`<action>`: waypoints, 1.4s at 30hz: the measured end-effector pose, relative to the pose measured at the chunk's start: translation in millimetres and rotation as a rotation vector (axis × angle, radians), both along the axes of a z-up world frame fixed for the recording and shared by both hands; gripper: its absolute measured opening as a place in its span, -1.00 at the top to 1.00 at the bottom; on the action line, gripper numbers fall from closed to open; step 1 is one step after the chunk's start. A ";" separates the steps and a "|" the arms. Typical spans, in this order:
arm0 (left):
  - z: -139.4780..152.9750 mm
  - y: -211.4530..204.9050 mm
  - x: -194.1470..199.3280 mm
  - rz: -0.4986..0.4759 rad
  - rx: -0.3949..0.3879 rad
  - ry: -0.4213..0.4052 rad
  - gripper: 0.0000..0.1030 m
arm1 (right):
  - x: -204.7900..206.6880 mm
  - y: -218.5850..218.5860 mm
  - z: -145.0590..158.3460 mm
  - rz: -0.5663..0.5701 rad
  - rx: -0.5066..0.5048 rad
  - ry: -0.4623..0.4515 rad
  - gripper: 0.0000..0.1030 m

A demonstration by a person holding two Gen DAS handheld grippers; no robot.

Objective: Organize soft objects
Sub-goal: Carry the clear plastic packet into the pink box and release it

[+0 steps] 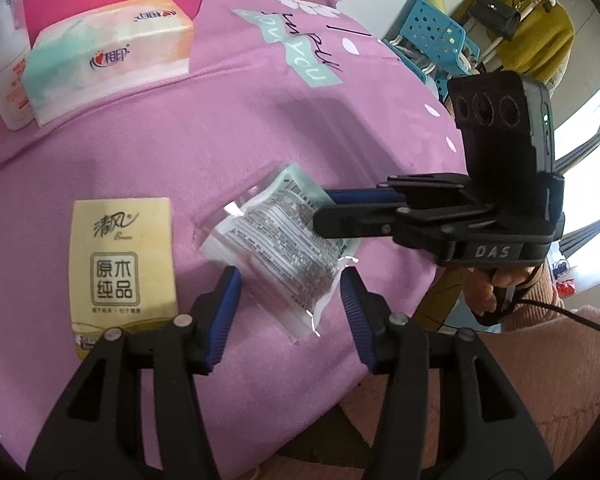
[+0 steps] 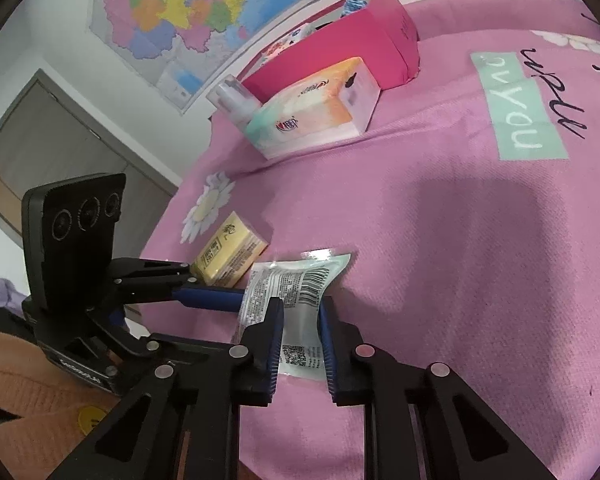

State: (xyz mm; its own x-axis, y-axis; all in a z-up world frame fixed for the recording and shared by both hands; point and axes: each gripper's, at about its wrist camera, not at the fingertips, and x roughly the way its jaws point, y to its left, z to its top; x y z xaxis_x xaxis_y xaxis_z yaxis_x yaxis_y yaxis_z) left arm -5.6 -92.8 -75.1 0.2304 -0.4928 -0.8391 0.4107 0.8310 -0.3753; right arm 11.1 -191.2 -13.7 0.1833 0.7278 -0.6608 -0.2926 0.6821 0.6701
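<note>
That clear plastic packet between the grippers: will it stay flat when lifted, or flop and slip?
The clear packet will probably sag: its film looks thin and crinkled. Its glossy highlights hint that it may be slippery. The right hand-held gripper straddles one end, so the far end likely droops.

Def my bedroom at home imo: pink bedspread (image 2: 460,240) w/ daisy print, wall map (image 2: 188,8), grey door (image 2: 60,140), clothes on a rack (image 1: 540,20).
</note>
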 end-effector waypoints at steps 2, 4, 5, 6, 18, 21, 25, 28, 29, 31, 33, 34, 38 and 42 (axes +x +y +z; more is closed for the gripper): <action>0.2 0.0 0.6 0.001 -0.001 -0.005 -0.06 | 1.1 -0.7 -1.8 -0.004 0.012 0.013 0.59; -0.2 0.3 1.6 0.007 -0.005 -0.007 -0.06 | 2.3 0.4 -1.4 0.001 0.008 0.012 0.58; -0.3 0.4 2.6 0.011 -0.009 -0.007 -0.06 | 1.8 2.4 0.2 0.006 -0.006 0.002 0.59; -0.2 0.4 3.4 0.015 -0.011 -0.008 -0.06 | 1.7 3.2 0.9 0.008 -0.011 -0.002 0.59; 8.1 12.4 8.4 0.054 -0.041 -0.042 -0.06 | 8.4 -2.1 8.1 -0.033 0.070 -0.012 0.78; 14.7 16.6 7.9 0.061 -0.050 -0.064 -0.06 | 11.7 -3.0 14.8 -0.040 0.085 -0.024 0.78; 25.8 23.7 9.7 0.075 -0.063 -0.092 -0.06 | 18.0 -2.5 24.2 -0.044 0.101 -0.044 0.78; 36.8 29.9 13.0 0.085 -0.076 -0.119 -0.06 | 22.2 -0.4 34.0 -0.055 0.122 -0.068 0.79; 40.6 31.3 14.8 0.089 -0.076 -0.131 -0.06 | 24.3 0.5 37.2 -0.057 0.130 -0.075 0.79; 47.6 34.5 18.7 0.094 -0.076 -0.153 -0.06 | 29.5 3.3 42.9 -0.060 0.137 -0.089 0.79; 54.6 37.6 25.2 0.101 -0.075 -0.171 -0.06 | 36.4 4.1 49.4 -0.066 0.137 -0.105 0.79; 59.9 39.0 29.1 0.104 -0.070 -0.186 -0.06 | 39.4 4.2 52.6 -0.069 0.138 -0.112 0.79; 80.0 43.1 45.5 0.107 -0.041 -0.250 -0.06 | 63.0 7.3 67.7 -0.079 0.136 -0.163 0.79; 99.4 48.2 70.3 0.119 -0.011 -0.301 -0.06 | 95.3 11.4 84.4 -0.098 0.141 -0.223 0.79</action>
State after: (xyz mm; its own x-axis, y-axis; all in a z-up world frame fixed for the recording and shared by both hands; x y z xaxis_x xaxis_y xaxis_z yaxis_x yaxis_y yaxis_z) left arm 64.7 -44.6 24.2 0.5244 -0.4562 -0.7189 0.4047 0.8764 -0.2609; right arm 106.3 -179.8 70.7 0.3870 0.7810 -0.4901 -0.3805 0.6194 0.6866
